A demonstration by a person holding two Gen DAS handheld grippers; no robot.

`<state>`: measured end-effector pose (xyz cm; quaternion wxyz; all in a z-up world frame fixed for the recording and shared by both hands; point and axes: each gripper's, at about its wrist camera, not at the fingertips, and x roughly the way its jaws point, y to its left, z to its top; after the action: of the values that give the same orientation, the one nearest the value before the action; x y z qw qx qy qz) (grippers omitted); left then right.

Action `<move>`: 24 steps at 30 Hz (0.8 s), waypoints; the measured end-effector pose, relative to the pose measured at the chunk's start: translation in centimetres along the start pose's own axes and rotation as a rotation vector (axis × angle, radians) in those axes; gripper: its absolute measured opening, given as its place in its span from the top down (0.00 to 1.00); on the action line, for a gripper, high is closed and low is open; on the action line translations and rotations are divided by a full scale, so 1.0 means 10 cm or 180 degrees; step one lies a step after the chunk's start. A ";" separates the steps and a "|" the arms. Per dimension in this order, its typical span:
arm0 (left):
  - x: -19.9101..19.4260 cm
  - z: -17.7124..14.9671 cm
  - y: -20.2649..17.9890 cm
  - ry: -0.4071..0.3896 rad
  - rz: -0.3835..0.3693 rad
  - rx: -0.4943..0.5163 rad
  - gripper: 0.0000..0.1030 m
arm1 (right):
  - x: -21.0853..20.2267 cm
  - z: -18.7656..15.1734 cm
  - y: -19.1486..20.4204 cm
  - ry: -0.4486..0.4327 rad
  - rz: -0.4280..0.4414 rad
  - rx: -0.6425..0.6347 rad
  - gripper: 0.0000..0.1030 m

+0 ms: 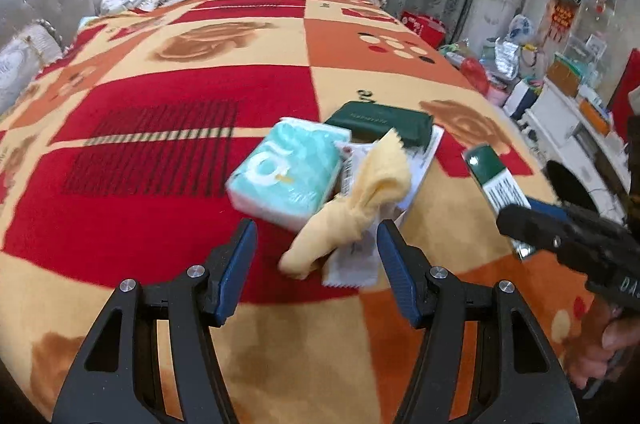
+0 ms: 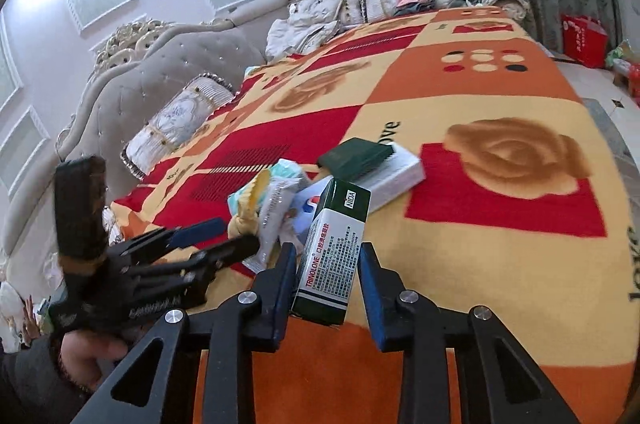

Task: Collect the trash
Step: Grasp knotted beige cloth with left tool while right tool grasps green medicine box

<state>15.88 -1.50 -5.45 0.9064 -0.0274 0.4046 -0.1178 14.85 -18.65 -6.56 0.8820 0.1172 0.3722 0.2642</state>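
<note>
We read "TRINOLONE" in red up the white side of the green and white box [image 2: 334, 248], and "NIDA" on its green top end. The blanket [image 2: 480, 244] bears "love" near its middle and again at its right edge. Other print stays too blurred.

A fuzzy matt blanket [image 1: 160, 183] fills the frame. At centre lie a glossy plastic tissue pack [image 1: 288, 175], soft yellow cloth [image 1: 360, 199] and, right, a smooth cardboard carton [image 2: 336, 248].
</note>
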 end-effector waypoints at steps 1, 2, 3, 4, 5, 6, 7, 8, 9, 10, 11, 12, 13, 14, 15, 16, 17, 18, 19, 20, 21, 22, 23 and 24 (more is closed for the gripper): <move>0.00 0.00 0.00 -0.0019 0.0007 -0.0028 0.42 | -0.02 -0.01 -0.01 -0.0001 0.0004 0.0001 0.73; -0.01 0.00 0.01 -0.0050 0.0016 -0.0075 0.43 | -0.04 -0.01 -0.02 -0.0004 0.0019 0.0006 0.73; -0.02 -0.02 0.02 -0.0064 0.0019 -0.0118 0.60 | -0.06 -0.01 -0.02 -0.0017 0.0017 0.0004 0.73; -0.02 -0.04 0.03 -0.0038 -0.0017 -0.0167 0.80 | -0.09 -0.01 -0.03 -0.0033 0.0017 0.0008 0.73; -0.02 -0.04 0.05 -0.0017 -0.0049 -0.0213 0.80 | -0.11 -0.01 -0.04 -0.0052 0.0019 0.0018 0.73; -0.08 -0.08 0.06 -0.0069 -0.0050 -0.0261 0.81 | -0.13 -0.01 -0.05 -0.0064 0.0020 0.0022 0.73; -0.12 -0.10 0.06 -0.0099 -0.0055 -0.0269 0.83 | -0.14 0.00 -0.05 -0.0079 0.0023 0.0021 0.74; -0.16 -0.13 0.06 -0.0113 -0.0069 -0.0272 0.83 | -0.16 0.00 -0.06 -0.0096 0.0033 0.0016 0.75; -0.22 -0.16 0.07 -0.0139 -0.0083 -0.0290 0.84 | -0.17 0.00 -0.06 -0.0106 0.0043 0.0018 0.76; -0.26 -0.18 0.08 -0.0162 -0.0091 -0.0304 0.84 | -0.18 0.00 -0.07 -0.0105 0.0044 0.0024 0.76; -0.31 -0.20 0.09 -0.0185 -0.0098 -0.0322 0.84 | -0.18 -0.01 -0.08 -0.0099 0.0035 0.0023 0.76; -0.38 -0.22 0.12 -0.0210 -0.0115 -0.0366 0.84 | -0.18 -0.02 -0.07 -0.0092 0.0032 -0.0003 0.76; -0.42 -0.23 0.14 -0.0224 -0.0123 -0.0399 0.84 | -0.18 -0.02 -0.05 -0.0069 0.0048 -0.0060 0.76; -0.46 -0.24 0.16 -0.0242 -0.0117 -0.0427 0.84 | -0.16 -0.03 -0.01 -0.0049 0.0049 -0.0105 0.76; -0.52 -0.26 0.18 -0.0264 -0.0103 -0.0460 0.84 | -0.14 -0.03 0.01 -0.0037 0.0073 -0.0120 0.76; -0.55 -0.27 0.19 -0.0274 -0.0101 -0.0483 0.84 | -0.13 -0.04 0.02 -0.0017 0.0103 -0.0136 0.71; -0.58 -0.28 0.20 -0.0276 -0.0098 -0.0498 0.84 | -0.08 -0.04 0.07 0.0033 0.0062 -0.0199 0.60; -0.61 -0.30 0.20 -0.0283 -0.0067 -0.0515 0.84 | -0.04 -0.05 0.10 0.0055 -0.0012 -0.0256 0.56; -0.63 -0.32 0.20 -0.0281 -0.0054 -0.0519 0.84 | 0.03 -0.06 0.16 0.0116 -0.0103 -0.0359 0.55; -0.64 -0.33 0.20 -0.0273 -0.0053 -0.0519 0.84 | 0.08 -0.07 0.18 0.0184 -0.0133 -0.0419 0.55; -0.65 -0.34 0.19 -0.0267 -0.0049 -0.0526 0.84 | 0.16 -0.09 0.21 0.0279 -0.0168 -0.0480 0.55; -0.65 -0.35 0.18 -0.0263 -0.0047 -0.0530 0.84 | 0.22 -0.11 0.22 0.0351 -0.0213 -0.0524 0.55; -0.66 -0.36 0.18 -0.0257 -0.0052 -0.0526 0.84 | 0.27 -0.13 0.24 0.0416 -0.0283 -0.0579 0.59; -0.66 -0.36 0.16 -0.0252 -0.0056 -0.0519 0.84 | 0.31 -0.17 0.24 0.0472 -0.0303 -0.0620 0.66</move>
<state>9.23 1.79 -3.31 0.9154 -0.1093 0.3764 -0.0913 14.57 -14.86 -8.59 0.8708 -0.0066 0.4141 0.2649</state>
